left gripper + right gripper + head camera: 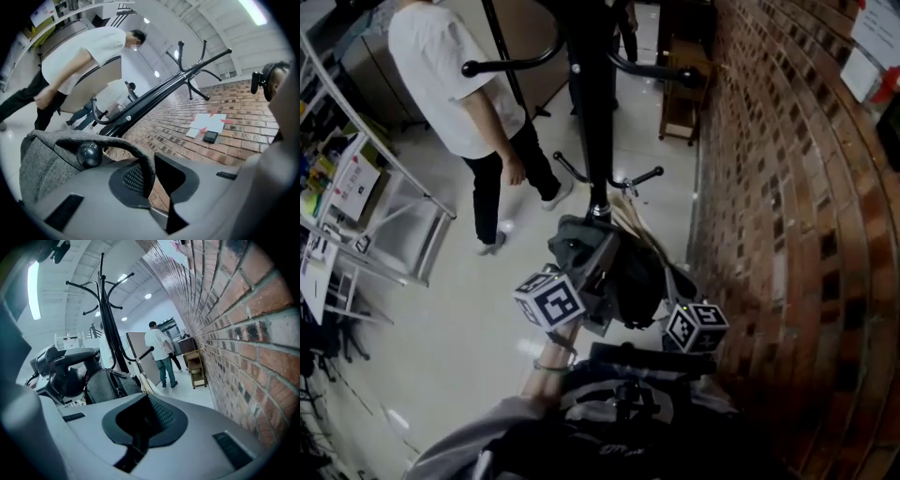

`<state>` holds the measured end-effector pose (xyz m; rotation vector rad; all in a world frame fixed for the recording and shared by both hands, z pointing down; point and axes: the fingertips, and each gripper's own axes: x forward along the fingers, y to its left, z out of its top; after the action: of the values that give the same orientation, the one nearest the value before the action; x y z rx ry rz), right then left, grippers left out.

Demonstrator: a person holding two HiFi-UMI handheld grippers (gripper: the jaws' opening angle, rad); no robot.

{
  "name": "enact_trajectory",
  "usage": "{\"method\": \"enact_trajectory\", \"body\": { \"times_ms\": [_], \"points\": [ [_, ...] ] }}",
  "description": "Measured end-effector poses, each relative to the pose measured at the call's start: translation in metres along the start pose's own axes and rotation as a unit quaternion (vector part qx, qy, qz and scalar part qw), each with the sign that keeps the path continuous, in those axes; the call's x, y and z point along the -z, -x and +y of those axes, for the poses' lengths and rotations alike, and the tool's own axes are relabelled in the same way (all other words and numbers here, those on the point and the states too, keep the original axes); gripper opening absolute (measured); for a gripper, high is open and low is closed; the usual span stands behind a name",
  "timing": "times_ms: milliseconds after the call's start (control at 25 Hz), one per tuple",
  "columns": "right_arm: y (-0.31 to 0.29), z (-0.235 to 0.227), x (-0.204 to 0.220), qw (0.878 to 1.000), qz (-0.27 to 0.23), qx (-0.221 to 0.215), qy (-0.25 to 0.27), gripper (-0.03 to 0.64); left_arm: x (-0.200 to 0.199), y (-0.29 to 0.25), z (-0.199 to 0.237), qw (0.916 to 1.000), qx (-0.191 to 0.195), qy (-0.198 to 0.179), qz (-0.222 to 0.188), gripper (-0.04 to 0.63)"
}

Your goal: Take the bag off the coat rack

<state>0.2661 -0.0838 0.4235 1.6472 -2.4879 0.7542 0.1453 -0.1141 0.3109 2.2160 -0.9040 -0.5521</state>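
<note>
A grey and black bag hangs low on the black coat rack, close to the brick wall. Its grey strap loops over a ball-tipped hook of the rack. My left gripper is shut on this strap just right of the ball; from the head it shows at the bag's top. My right gripper is shut on nothing, a short way right of the bag, and shows beside the wall. The rack's pole rises behind the bag.
A person in a white shirt stands left of the rack. A brick wall runs close along the right. A small wooden cart stands by the wall beyond the rack. A metal shelf frame is at the left.
</note>
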Motion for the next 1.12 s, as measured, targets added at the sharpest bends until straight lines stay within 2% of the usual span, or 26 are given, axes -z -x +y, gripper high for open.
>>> {"method": "enact_trajectory", "body": {
  "times_ms": [280,480,640,920,1120],
  "points": [
    [0.009,-0.01,0.011,1.0,0.012,0.023,-0.008,0.0,0.002,0.022,-0.004,0.999,-0.021,-0.037,0.015,0.041],
    [0.013,-0.007,0.006,0.999,-0.009,0.033,-0.021,0.0,-0.014,0.047,-0.002,0.9993,-0.026,-0.02,-0.019,0.041],
    [0.013,0.005,0.009,0.999,-0.013,0.021,-0.022,0.0,-0.02,0.069,0.008,0.9985,-0.043,-0.007,-0.032,0.041],
    [0.021,0.043,0.017,1.0,-0.02,0.006,-0.002,0.0,-0.018,0.11,0.023,0.9974,-0.069,-0.001,-0.024,0.041],
    [0.025,0.068,0.022,0.999,-0.031,-0.001,0.011,0.0,0.001,0.134,0.039,0.995,-0.099,-0.006,0.007,0.043]
  ]
}}
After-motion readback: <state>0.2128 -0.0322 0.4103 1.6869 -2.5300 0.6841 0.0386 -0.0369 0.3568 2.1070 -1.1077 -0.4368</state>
